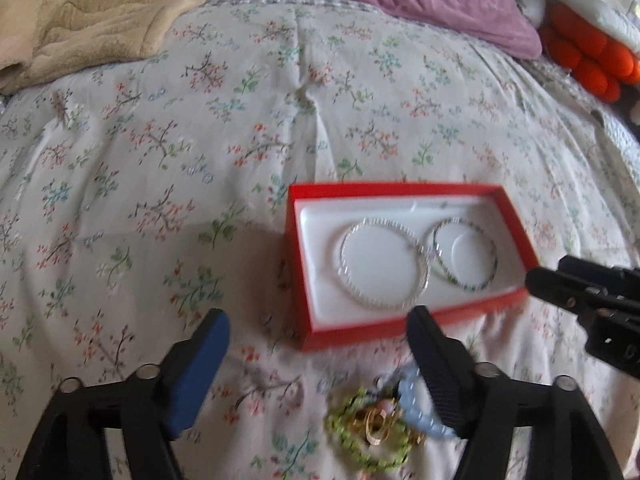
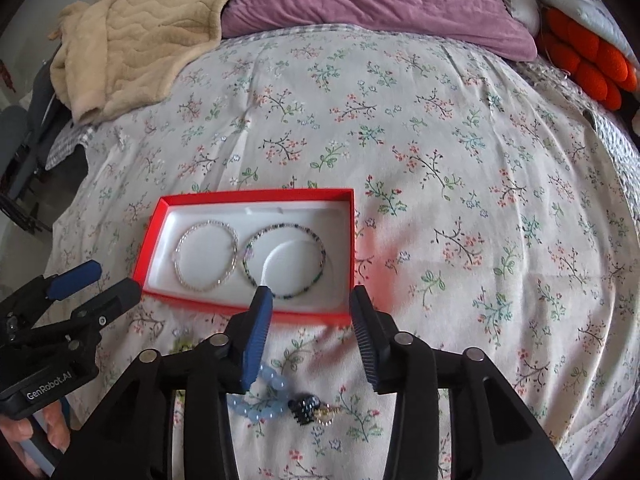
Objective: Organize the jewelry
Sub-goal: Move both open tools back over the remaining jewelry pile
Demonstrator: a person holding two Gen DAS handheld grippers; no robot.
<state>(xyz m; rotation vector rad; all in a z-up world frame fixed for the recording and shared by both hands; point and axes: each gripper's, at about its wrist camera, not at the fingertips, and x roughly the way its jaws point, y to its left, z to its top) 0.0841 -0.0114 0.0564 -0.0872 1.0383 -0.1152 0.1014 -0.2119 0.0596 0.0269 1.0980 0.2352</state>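
Two pairs of fingers hover over the bed's near edge, both spread wide and holding nothing: your left gripper (image 1: pixel 318 356) above the loose heap, your right gripper (image 2: pixel 310 334) just short of the red box (image 2: pixel 154 248). Nearest you lies the unsorted jewelry: a lime-green beaded bracelet (image 1: pixel 360 444) tangled with gold rings (image 1: pixel 376 424), a pale blue beaded bracelet (image 2: pixel 260 400), a small black hair claw (image 2: pixel 304 406) and a gold trinket (image 2: pixel 328 416) touching it. The risk sits here, as I judge it: close on that tangle and you may lift several pieces together, or press them into the soft floral quilt (image 2: pixel 440 160) and miss. A bump from either gripper could also tip the light box. Beyond the heap, the box's white liner holds a clear crystal bracelet (image 2: pixel 206 256) and a dark multicoloured beaded bracelet (image 2: pixel 284 258), lying flat, side by side. Farther back lie a purple pillow (image 2: pixel 380 4) and a beige blanket (image 2: pixel 140 36).
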